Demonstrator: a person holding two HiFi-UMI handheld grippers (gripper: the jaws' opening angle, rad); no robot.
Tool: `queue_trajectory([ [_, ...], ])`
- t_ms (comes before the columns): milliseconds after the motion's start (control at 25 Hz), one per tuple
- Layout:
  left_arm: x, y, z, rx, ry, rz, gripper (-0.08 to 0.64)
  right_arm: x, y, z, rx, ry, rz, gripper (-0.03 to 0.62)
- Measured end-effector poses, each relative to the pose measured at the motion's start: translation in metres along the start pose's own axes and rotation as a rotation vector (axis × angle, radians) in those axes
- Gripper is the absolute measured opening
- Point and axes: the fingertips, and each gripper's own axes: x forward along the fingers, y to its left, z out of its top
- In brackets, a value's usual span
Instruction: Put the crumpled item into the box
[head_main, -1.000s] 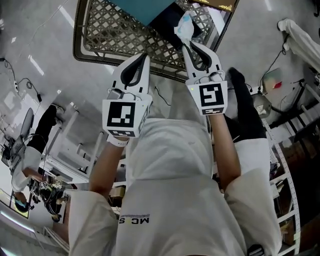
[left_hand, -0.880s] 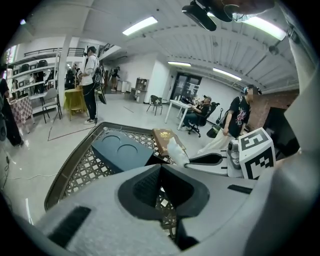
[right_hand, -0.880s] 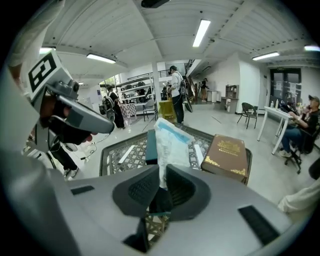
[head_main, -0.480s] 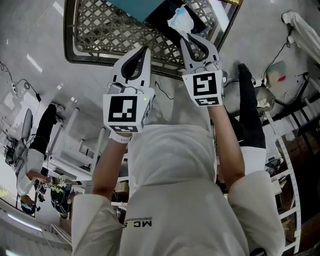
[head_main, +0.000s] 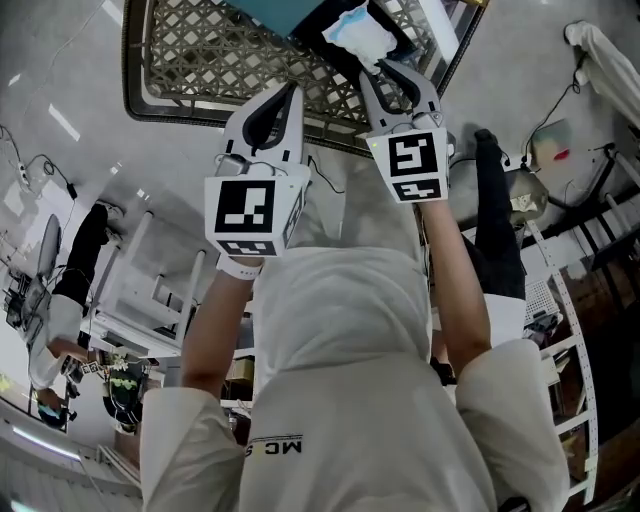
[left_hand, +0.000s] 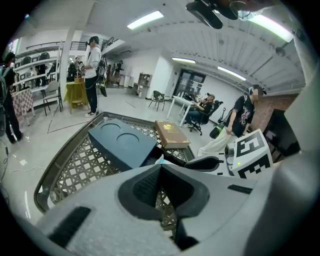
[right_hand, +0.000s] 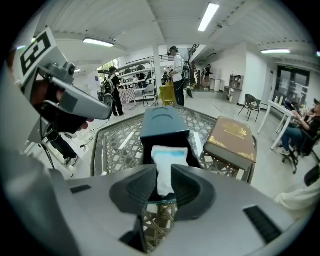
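Your right tongs (right_hand: 161, 184) are clamped on the crumpled item (right_hand: 163, 165), which sticks out ahead of them, seemingly over the open dark box (right_hand: 163, 125). Your left tongs (left_hand: 160, 170) are pressed together, empty. If you release off-centre, the item may catch the box wall and fall onto the lattice counter (right_hand: 117, 144).

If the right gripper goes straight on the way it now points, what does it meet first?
Probably the open dark box; the crumpled item in the right gripper would touch it first. Depth is unclear.
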Motion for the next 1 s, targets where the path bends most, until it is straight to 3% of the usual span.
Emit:
queue_trajectory([
  [320,-0.014,-0.002,-0.002,-0.002,-0.009,0.009,0.023,-0.026,0.006,0.019,0.084,-0.083,0.016,0.101],
  [560,-0.029,-0.008,0.008,0.014,-0.039,0.029,0.023,-0.06,0.004,0.037,0.055,-0.124,-0.015,0.016],
  [800,-0.061,-0.011,0.024,0.026,-0.076,0.054,0.023,-0.098,0.011,0.057,0.053,-0.157,-0.028,0.015],
  [1000,-0.089,-0.023,0.038,0.026,-0.12,0.081,0.023,-0.143,0.012,0.083,-0.015,-0.202,-0.05,0.015],
])
